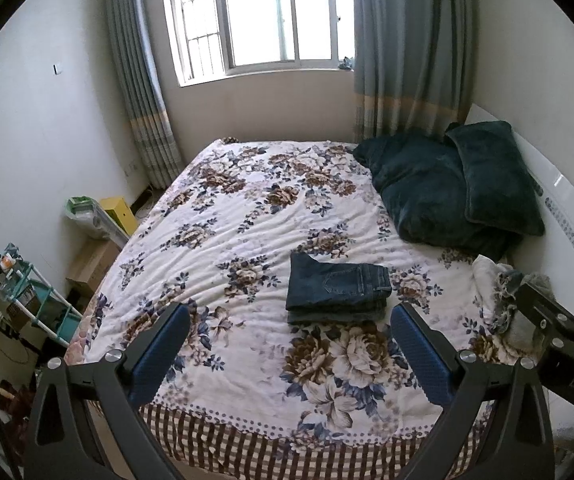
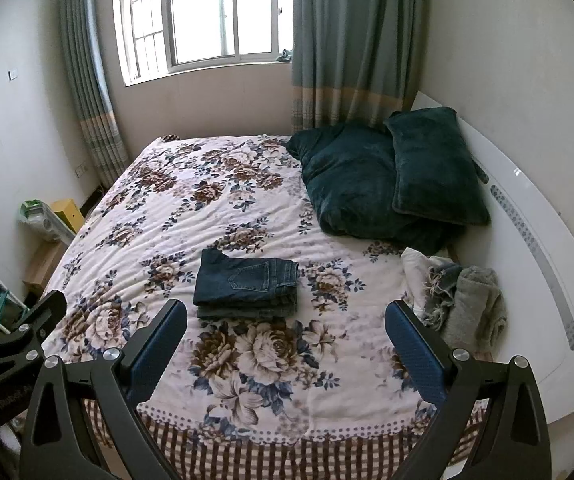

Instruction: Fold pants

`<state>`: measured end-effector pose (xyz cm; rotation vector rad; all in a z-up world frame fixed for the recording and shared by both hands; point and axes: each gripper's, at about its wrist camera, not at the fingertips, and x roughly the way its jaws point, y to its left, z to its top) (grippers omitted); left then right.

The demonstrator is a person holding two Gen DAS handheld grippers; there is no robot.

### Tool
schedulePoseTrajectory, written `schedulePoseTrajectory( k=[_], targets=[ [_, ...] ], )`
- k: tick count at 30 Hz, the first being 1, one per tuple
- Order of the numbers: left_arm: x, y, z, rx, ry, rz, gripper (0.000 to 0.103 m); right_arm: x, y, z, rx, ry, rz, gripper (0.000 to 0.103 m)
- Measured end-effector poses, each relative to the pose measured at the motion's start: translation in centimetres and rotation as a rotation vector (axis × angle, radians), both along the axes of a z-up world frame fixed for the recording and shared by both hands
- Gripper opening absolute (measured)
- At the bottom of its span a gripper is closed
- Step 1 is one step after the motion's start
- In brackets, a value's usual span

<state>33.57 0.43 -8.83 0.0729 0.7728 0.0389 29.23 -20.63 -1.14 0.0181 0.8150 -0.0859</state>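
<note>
Blue-padded and spread wide, the left claw (image 1: 290, 322) and the right claw (image 2: 286, 318) hung empty above the near edge of the bed (image 2: 167, 224). Just beyond them the folded denim pants (image 1: 337, 289) lay in a neat stack on the floral quilt (image 1: 247, 216), touching neither claw. Dark green pillows (image 2: 391, 180) were heaped against the white headboard (image 2: 527, 216), crumpled clothes (image 2: 459, 304) near them. Grey-green curtains (image 1: 407, 48) framed a bright window (image 1: 255, 16).

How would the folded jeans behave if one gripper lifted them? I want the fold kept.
The folded jeans look like stacked loose denim layers, so they would probably droop and unfold. The soft floral bedspread may drag them when pushed.
</note>
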Motion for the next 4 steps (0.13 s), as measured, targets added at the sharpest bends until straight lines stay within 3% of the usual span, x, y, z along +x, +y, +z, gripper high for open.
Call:
schedulePoseTrajectory(
  k=[4],
  targets=[
    [0.05, -0.31, 0.39, -0.001, -0.002, -0.003, 0.103, -0.07, 0.01, 0.01, -0.001, -0.001, 0.000, 0.101]
  ],
)
